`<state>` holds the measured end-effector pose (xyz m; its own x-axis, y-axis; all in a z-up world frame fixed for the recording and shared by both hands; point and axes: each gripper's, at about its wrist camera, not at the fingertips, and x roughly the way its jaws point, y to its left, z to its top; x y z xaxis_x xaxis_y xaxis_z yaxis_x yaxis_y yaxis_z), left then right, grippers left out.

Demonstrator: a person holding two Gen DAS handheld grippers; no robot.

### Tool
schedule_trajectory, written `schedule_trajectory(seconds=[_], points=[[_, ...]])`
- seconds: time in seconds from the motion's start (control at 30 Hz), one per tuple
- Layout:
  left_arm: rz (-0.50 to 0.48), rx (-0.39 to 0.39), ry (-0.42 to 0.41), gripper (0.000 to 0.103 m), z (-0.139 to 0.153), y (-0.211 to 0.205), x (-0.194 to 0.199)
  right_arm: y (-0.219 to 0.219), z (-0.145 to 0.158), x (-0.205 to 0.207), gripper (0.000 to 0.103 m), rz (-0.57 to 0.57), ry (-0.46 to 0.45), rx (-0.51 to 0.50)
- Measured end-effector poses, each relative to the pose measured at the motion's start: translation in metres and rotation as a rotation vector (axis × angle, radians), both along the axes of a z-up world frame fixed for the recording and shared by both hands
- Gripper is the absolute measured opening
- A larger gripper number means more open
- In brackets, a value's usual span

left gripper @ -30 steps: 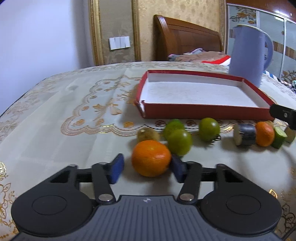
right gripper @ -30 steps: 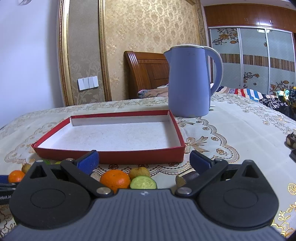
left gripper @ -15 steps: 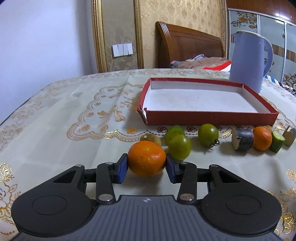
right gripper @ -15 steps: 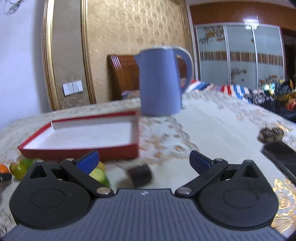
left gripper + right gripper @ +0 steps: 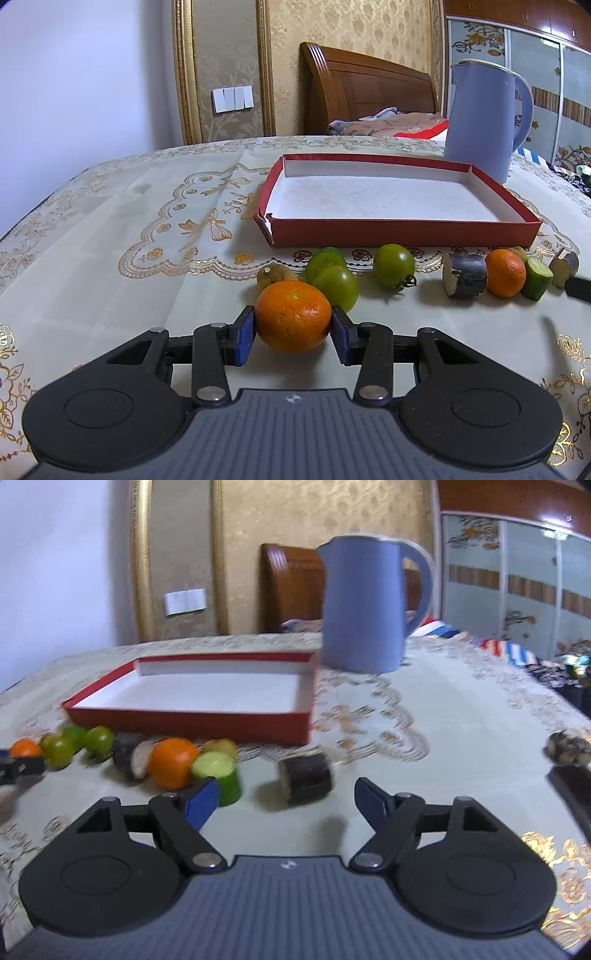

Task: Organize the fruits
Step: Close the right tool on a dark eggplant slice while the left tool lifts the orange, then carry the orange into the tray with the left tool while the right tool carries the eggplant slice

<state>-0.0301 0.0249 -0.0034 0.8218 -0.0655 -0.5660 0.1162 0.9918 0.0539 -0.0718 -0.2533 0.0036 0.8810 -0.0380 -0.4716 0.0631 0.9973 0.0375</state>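
Since a second ago the left gripper (image 5: pixel 292 332) has clamped the near orange (image 5: pixel 292 314); the right gripper (image 5: pixel 284 799) is closing, pads clear of the dark chunk (image 5: pixel 305 777). Red tray (image 5: pixel 402 232) is empty, every fruit on the worktop (image 5: pixel 110 258).

Behind the box you see a tall lavender-blue plastic kettle (image 5: pixel 480 118) standing upright on the cream, gold-embroidered tablecloth (image 5: pixel 110 229) | a carved brown wooden headboard (image 5: pixel 369 92) beyond the table | a white wall switch plate (image 5: pixel 232 99) between gilt mouldings | a floral-panelled sliding wardrobe (image 5: pixel 517 583) at your far right.
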Motion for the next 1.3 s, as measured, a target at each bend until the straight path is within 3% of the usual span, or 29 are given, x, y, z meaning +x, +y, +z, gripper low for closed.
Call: schedule_trajectory(seconds=[0.17, 0.33, 0.53, 0.6, 0.83, 1.1, 1.3], points=[[-0.006, -0.006, 0.006, 0.042, -0.002, 0.000, 0.000, -0.019, -0.003, 0.017, 0.076, -0.057, 0.048, 0.022], [-0.007, -0.006, 0.009, 0.042, -0.003, -0.002, 0.001, -0.025, -0.010, 0.033, 0.069, -0.026, 0.105, 0.072], [-0.011, -0.003, 0.015, 0.042, -0.004, -0.003, 0.001, -0.023, -0.011, 0.043, 0.049, -0.013, 0.117, 0.065], [-0.011, -0.004, 0.015, 0.042, -0.004, -0.003, 0.001, -0.020, -0.010, 0.044, 0.033, 0.000, 0.116, 0.056], [-0.009, -0.003, 0.013, 0.042, -0.003, -0.003, 0.002, -0.020, -0.009, 0.043, 0.032, 0.003, 0.107, 0.055], [-0.041, -0.002, 0.003, 0.042, 0.016, -0.016, 0.017, -0.010, 0.018, 0.037, 0.031, 0.002, -0.017, -0.003], [-0.071, 0.012, -0.026, 0.042, 0.033, -0.039, 0.044, 0.004, 0.039, 0.064, 0.031, 0.028, -0.071, -0.045]])
